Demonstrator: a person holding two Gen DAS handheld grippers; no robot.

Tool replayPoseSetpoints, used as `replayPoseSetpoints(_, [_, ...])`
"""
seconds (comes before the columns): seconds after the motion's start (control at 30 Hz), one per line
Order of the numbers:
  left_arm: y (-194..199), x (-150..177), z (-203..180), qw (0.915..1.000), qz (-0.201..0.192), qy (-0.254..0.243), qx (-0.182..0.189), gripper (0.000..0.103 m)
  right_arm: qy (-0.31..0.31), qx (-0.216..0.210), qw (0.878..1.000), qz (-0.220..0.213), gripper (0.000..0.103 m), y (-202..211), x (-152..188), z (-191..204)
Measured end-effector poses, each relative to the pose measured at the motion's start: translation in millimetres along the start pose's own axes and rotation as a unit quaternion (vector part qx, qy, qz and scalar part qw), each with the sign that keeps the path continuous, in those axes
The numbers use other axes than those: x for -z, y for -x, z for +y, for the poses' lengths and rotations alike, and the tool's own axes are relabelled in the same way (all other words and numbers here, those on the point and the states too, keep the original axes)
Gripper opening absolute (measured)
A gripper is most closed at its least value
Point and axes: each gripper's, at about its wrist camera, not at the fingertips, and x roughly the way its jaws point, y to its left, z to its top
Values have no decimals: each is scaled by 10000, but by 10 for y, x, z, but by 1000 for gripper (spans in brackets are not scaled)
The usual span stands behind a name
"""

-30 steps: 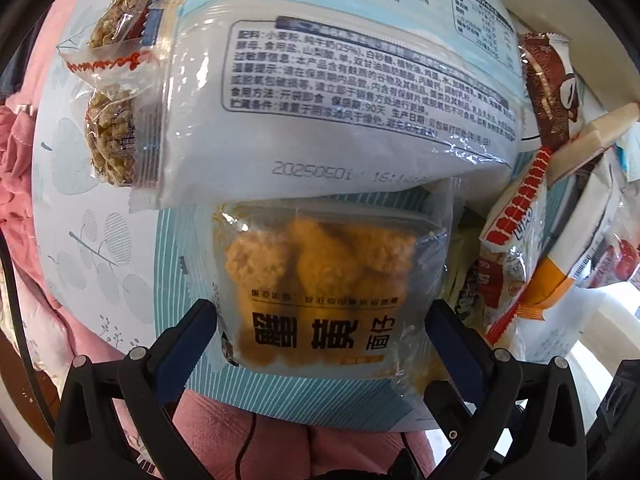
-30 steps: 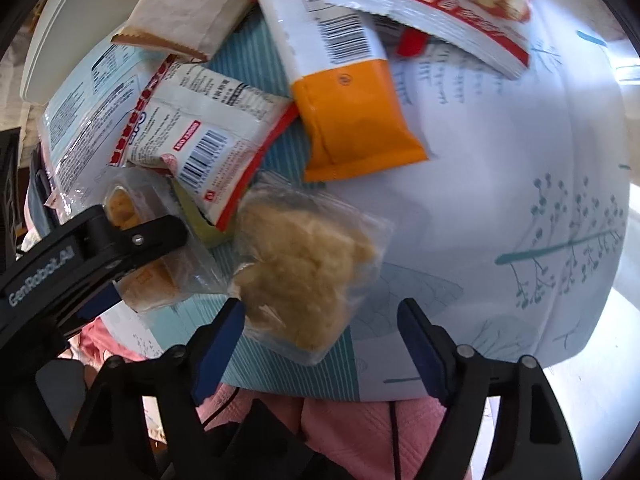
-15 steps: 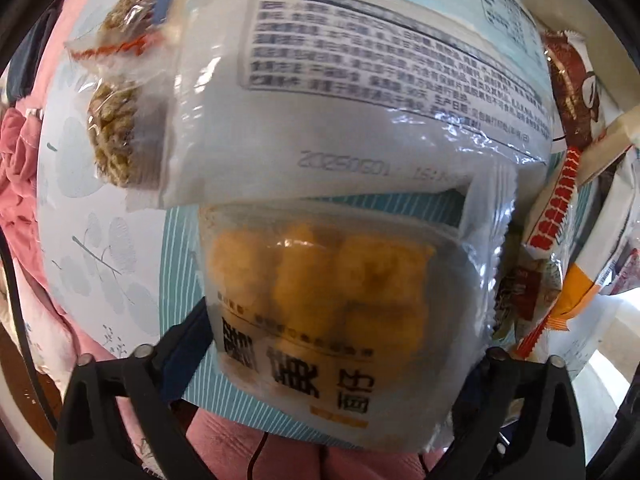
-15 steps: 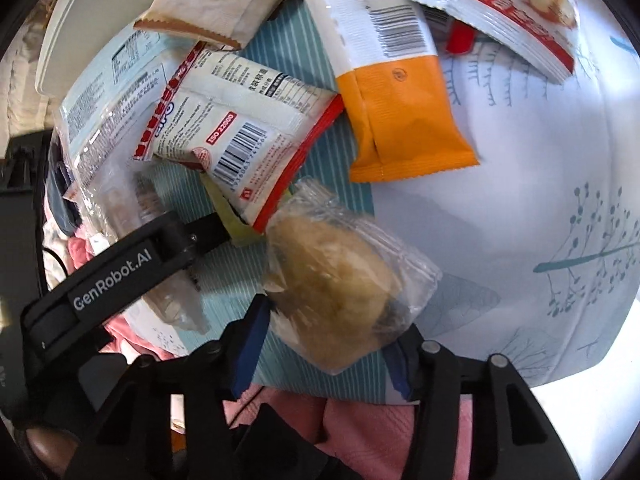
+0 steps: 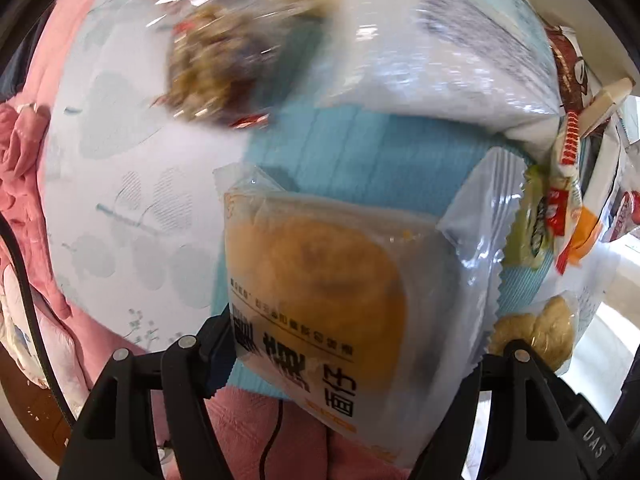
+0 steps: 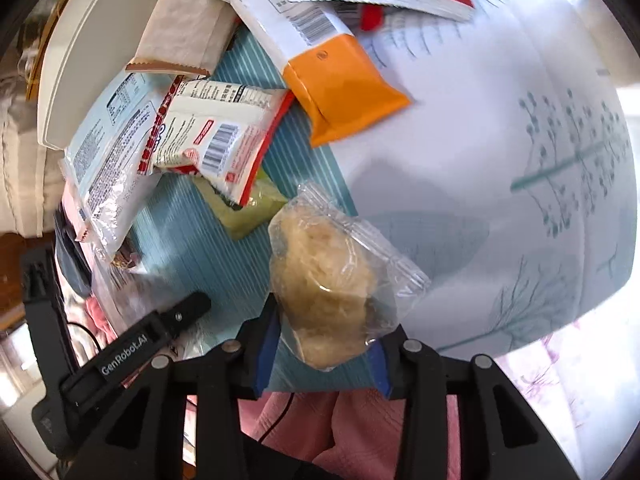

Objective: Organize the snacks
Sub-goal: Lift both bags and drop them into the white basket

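My left gripper (image 5: 352,356) is shut on a clear packet with a golden round pastry (image 5: 320,280) and holds it lifted over the patterned cloth. My right gripper (image 6: 324,344) is shut on a clear bag of pale crumbly biscuit (image 6: 328,280), also lifted; that bag shows at the right in the left wrist view (image 5: 540,332). One left finger (image 6: 160,332) shows at the lower left of the right wrist view.
A heap of snack packets lies on the blue-and-white cloth (image 6: 500,160): an orange-ended packet (image 6: 340,92), a red-and-white barcode packet (image 6: 216,132), a large pale blue bag (image 5: 460,60), a granola packet (image 5: 216,64). A white tray rim (image 6: 92,48) stands behind. Pink fabric (image 5: 24,152) lies at the cloth's edge.
Both grippers have closed on their packets and lifted them. The left view has swung, and the pastry packet has turned and drawn away from the large bag.
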Motion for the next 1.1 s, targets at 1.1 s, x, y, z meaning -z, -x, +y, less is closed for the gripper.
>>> replayPoseSetpoints(1.1, [2544,-8,-160,9739,-1569,-1527,593,70,1010,-1399,9679,-1825,39,1436,288,1078])
